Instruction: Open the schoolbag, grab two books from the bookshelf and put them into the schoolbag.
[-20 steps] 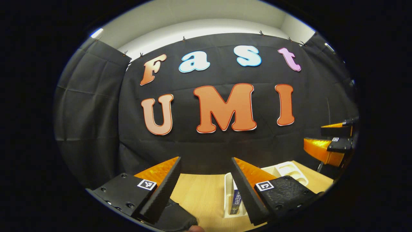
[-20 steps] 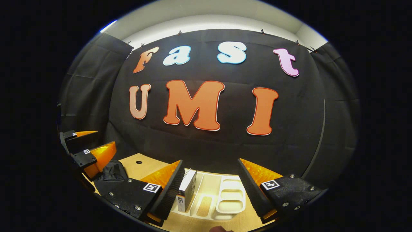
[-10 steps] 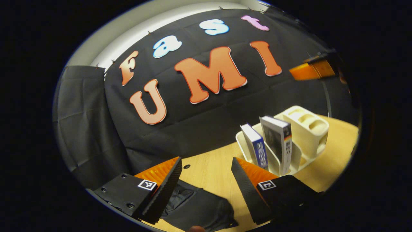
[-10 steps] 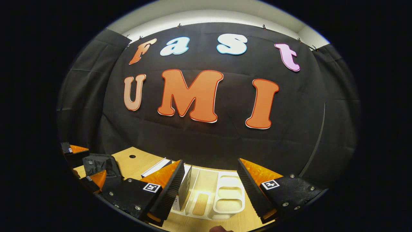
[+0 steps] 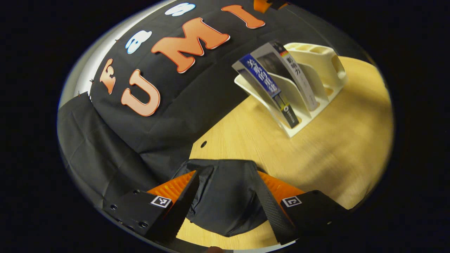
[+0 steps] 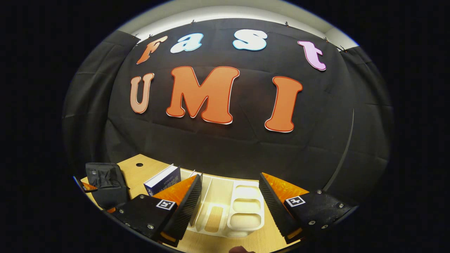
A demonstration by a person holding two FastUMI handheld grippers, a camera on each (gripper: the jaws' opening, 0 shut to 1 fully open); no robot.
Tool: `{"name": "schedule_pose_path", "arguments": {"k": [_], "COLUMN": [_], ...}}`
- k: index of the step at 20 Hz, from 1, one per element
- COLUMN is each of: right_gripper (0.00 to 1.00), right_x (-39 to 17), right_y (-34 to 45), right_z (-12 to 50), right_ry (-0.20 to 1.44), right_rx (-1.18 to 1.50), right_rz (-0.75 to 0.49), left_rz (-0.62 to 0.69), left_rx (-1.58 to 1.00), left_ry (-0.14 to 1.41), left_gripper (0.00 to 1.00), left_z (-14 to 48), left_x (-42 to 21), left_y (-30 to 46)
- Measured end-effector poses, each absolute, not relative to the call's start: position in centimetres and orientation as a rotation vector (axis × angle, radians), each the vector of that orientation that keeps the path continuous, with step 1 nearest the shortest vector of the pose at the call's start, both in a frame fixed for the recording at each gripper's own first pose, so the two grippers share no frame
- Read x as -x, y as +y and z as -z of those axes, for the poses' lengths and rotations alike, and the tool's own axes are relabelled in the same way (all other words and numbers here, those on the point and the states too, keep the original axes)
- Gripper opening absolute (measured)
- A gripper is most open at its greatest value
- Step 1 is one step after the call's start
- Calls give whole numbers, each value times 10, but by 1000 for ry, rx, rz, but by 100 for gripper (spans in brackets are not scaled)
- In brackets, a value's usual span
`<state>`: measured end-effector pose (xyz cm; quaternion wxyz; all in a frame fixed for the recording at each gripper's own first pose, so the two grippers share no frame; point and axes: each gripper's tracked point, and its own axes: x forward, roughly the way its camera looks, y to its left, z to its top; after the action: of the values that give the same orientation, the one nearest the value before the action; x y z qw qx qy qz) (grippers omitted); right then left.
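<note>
The black schoolbag (image 5: 225, 196) lies flat on the wooden table, its zip not visible as open. My left gripper (image 5: 226, 207) is open just over it, with one finger to each side of the bag's near part. Beyond it stands the white bookshelf (image 5: 316, 70), holding a blue-spined book (image 5: 269, 88) and a grey book (image 5: 295, 79), both leaning. My right gripper (image 6: 230, 207) hovers open above the bookshelf (image 6: 246, 203), nothing between its fingers. To its left are the blue book (image 6: 163, 179) and, farther left, the schoolbag (image 6: 105, 182).
The wooden table (image 5: 334, 151) has a small round hole (image 5: 203, 144) near the black cloth wall. The bookshelf's right end has open cup-like compartments (image 5: 327, 59). Bare tabletop stretches between the bag and the shelf.
My left gripper has tipped down and moved to the schoolbag, which now lies between its fingers. The right gripper has tilted slightly lower over the bookshelf, still open.
</note>
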<state>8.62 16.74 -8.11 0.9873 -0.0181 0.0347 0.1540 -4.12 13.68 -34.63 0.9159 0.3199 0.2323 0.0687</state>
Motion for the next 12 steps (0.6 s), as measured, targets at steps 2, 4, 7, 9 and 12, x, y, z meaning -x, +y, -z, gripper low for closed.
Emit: {"name": "schedule_pose_path", "arguments": {"k": [2,4,7,9,12], "right_gripper": [98,98,98,98,98], "right_x": [-87,-87,-87,-88,-88], "right_y": [168,167,166,165,164], "right_z": [82,82,82,82,83], "right_ry": [70,67,66,67,70], "right_rx": [38,44,49,48,41], "right_rz": [-309,-305,-300,-290,-281], "left_rz": [-141,-134,-147,-171,-197], "left_rx": [-677,-695,-720,-741,-774], "left_ry": [525,562,599,609,607], "left_gripper": [99,98,98,98,98], "left_z": [366,383,397,399,399], "left_x": [46,52,60,59,51], "left_y": [146,151,160,169,177]}}
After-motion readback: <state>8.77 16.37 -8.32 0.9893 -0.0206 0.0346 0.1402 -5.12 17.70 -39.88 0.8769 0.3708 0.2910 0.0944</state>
